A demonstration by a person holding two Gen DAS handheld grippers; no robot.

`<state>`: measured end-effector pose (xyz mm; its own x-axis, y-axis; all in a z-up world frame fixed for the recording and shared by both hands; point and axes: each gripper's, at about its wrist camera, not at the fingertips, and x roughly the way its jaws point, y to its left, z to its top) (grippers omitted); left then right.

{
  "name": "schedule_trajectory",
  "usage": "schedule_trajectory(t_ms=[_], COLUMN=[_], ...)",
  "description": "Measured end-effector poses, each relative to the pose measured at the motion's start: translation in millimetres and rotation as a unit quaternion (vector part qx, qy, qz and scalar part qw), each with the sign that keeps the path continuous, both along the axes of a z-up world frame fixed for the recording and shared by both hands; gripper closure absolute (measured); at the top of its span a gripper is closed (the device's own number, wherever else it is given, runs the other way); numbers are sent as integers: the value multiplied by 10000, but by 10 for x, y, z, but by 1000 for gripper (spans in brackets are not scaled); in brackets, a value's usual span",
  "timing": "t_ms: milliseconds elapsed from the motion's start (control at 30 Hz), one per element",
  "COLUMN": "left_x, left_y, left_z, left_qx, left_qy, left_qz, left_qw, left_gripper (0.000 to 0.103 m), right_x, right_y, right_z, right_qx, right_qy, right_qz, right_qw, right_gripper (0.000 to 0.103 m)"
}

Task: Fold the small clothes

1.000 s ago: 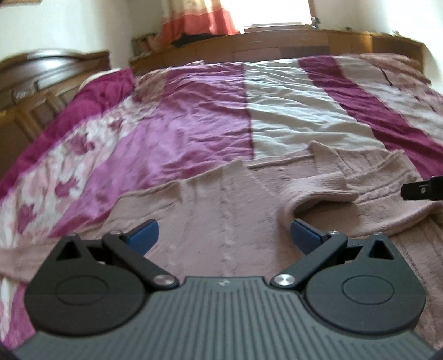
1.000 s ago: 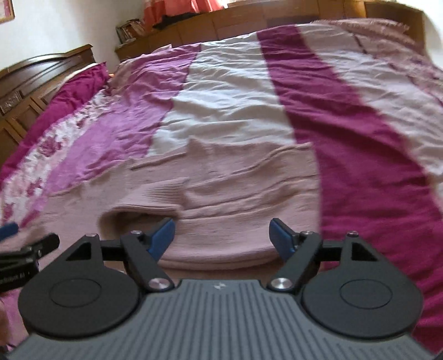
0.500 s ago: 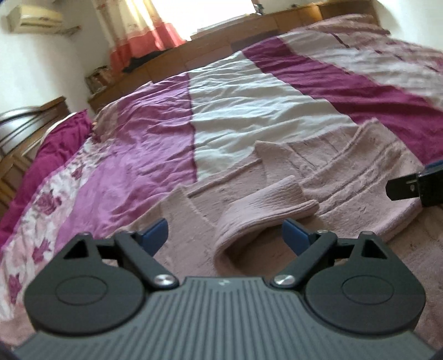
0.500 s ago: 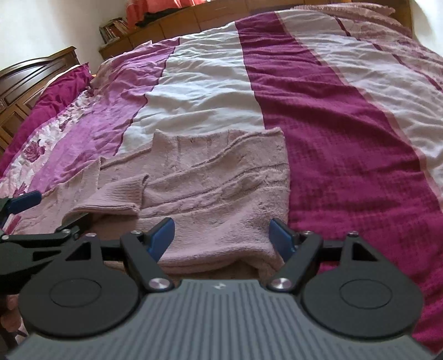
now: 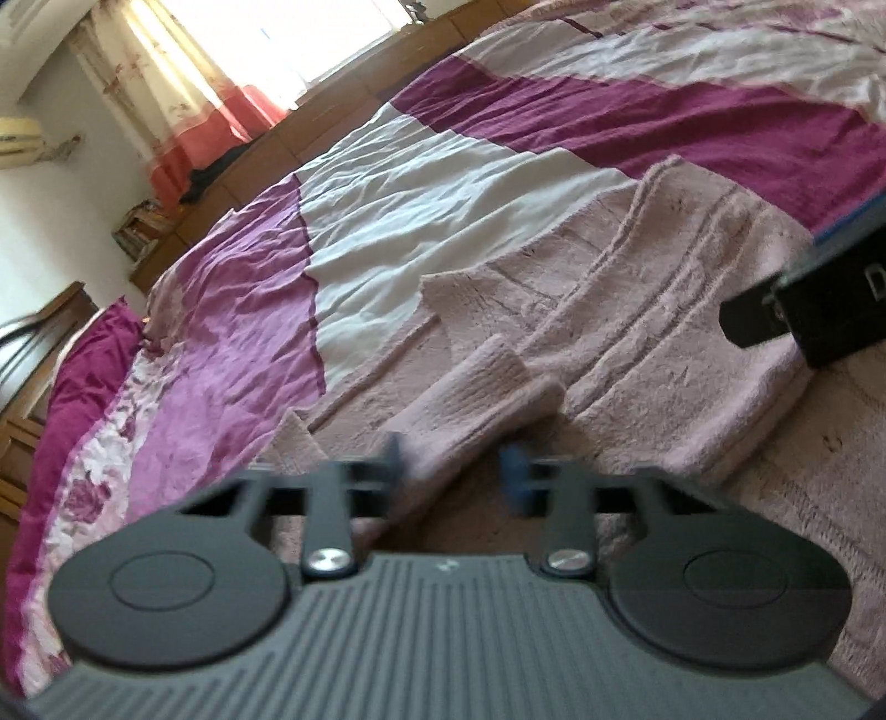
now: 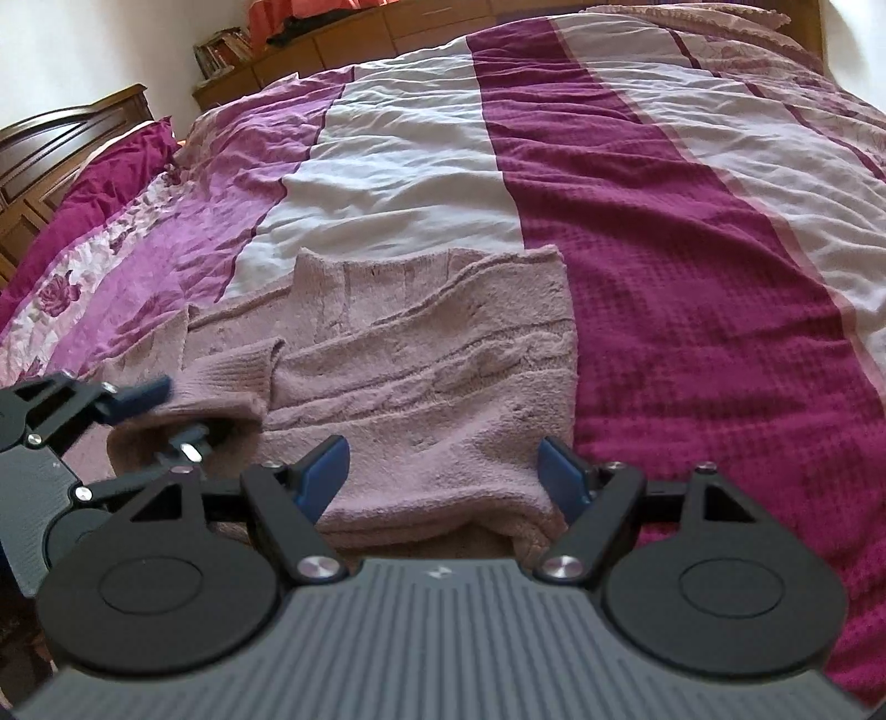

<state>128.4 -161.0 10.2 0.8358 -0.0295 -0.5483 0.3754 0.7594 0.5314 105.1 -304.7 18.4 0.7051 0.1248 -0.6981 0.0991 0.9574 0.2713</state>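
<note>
A dusty-pink knitted sweater (image 5: 637, 332) (image 6: 432, 376) lies partly folded on the bed. Its ribbed sleeve cuff (image 5: 487, 382) (image 6: 232, 376) is laid across its left side. My left gripper (image 5: 454, 468) (image 6: 166, 421) is closing around that cuff. One blue finger is above the cuff and one is in its opening, with a gap still showing beside the cloth. My right gripper (image 6: 443, 471) stands open over the sweater's near right edge, and the knit lies between and below its fingers. Part of it shows at the right of the left wrist view.
The bedspread (image 6: 692, 277) has stripes of magenta, white and lilac and runs far beyond the sweater. A dark wooden headboard (image 6: 66, 144) is at the left. A wooden ledge (image 6: 343, 39) with books and a curtain (image 5: 183, 111) are at the far end.
My left gripper rolled, came down and forward onto the sleeve cuff, and its jaws narrowed from wide open. The right gripper sank slightly toward the sweater's edge, jaws unchanged.
</note>
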Motion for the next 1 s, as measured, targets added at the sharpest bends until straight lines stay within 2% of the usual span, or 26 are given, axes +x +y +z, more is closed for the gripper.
schedule_trajectory(t_ms=[67,233,333,467,600,700,767,800,933,1000], left_x=[3,-23,-15,-1,7,27,39,38,-10,-16], left_y=[63,304,547,897,1193,1363,1449,1480,1584,1653], left_z=[56,289,421,497,427,298,214,184,146,177], left_qx=[-290,-1024,-1454,-1758,-1869,-1995,-2029,-2026,-1929,-1960], left_qy=[20,-160,-295,-417,-146,257,515,588,558,541], left_qz=[111,548,1055,1739,2169,2423,2571,2642,2770,2850], left_qw=[9995,9931,9833,9681,9580,9491,9434,9411,9397,9367], left_gripper=[93,93,94,94,93,90,77,74,54,52], right_x=[6,18,24,32,30,29,28,27,26,26], right_y=[9,39,57,53,60,62,64,65,66,61], right_z=[-10,-32,-39,-52,-56,-60,-60,-61,-60,-60], right_qx=[-21,-93,-142,-179,-188,-205,-209,-207,-210,-198], right_qy=[9,23,24,26,27,26,25,26,25,18], right_qz=[9,25,40,60,65,78,79,79,79,70], right_qw=[10000,10000,9999,9998,9998,9998,9997,9998,9997,9998], right_gripper=[22,22,22,22,22,22,22,22,22,22])
